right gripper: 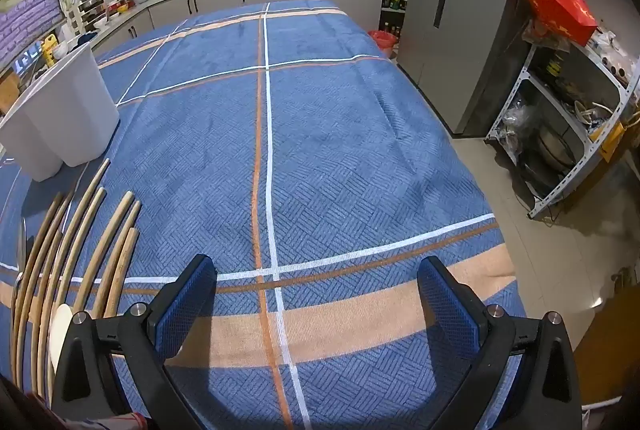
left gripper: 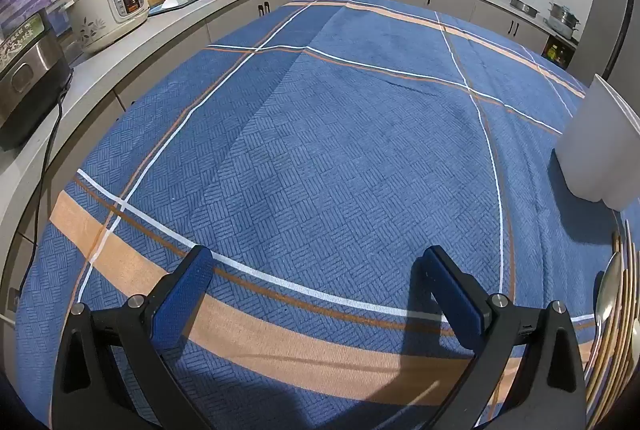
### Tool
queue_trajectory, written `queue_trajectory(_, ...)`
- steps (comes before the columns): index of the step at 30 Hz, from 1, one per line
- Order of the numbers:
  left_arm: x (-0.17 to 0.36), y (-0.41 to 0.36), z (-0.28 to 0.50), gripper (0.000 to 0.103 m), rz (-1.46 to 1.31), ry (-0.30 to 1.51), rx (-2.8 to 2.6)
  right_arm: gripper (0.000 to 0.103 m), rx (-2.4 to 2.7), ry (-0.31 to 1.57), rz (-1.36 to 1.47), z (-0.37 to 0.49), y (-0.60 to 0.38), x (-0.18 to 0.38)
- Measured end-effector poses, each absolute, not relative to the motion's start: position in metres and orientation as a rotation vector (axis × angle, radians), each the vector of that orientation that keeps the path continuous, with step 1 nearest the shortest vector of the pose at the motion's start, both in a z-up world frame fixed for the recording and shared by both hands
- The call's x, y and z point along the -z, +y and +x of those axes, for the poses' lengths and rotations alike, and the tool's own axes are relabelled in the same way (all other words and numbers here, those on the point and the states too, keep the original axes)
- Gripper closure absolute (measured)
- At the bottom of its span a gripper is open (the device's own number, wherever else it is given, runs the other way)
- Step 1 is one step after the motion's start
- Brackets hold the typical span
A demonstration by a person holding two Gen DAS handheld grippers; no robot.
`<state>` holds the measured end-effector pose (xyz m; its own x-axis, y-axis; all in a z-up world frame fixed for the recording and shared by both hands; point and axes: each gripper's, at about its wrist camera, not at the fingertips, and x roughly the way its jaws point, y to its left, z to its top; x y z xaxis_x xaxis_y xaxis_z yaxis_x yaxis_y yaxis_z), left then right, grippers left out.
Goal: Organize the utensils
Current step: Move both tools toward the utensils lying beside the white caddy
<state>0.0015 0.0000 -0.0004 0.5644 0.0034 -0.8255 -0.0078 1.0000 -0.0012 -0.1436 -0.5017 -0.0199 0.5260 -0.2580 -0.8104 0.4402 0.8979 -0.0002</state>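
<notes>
Over blue tablecloth (left gripper: 320,149), both tongs (left gripper: 316,286) (right gripper: 316,294) tilt down, agape.

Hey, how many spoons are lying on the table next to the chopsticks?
2. One spoon lies right of the left claw, beside the chopsticks; the second spoon sits nearer the camera, cut by the frame edge. Others may be hidden.

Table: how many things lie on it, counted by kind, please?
Chopsticks: about 8; they overlap, so the count is not exact
Spoons: 2
White holder: 1
Total: about 11
</notes>
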Motion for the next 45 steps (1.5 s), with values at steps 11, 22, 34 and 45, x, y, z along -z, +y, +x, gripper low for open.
queue_trajectory(11,-0.074,0.009,-0.029,0.000,-0.015,0.898,0.001,0.008,0.551,0.801,0.170,-0.202,-0.492,-0.029)
queue_trajectory(22,-0.208,0.067,-0.108,0.000,-0.032,0.641,-0.115,0.008,0.618,0.643,0.092,-0.264,-0.460,-0.092)
queue_trajectory(34,-0.266,0.063,-0.132,0.000,-0.154,0.616,-0.046,0.008,0.592,0.620,0.188,-0.300,-0.406,-0.093)
queue_trajectory(45,-0.285,0.073,-0.168,0.000,-0.087,0.576,-0.073,0.008,0.547,0.647,0.198,-0.307,-0.394,-0.083)
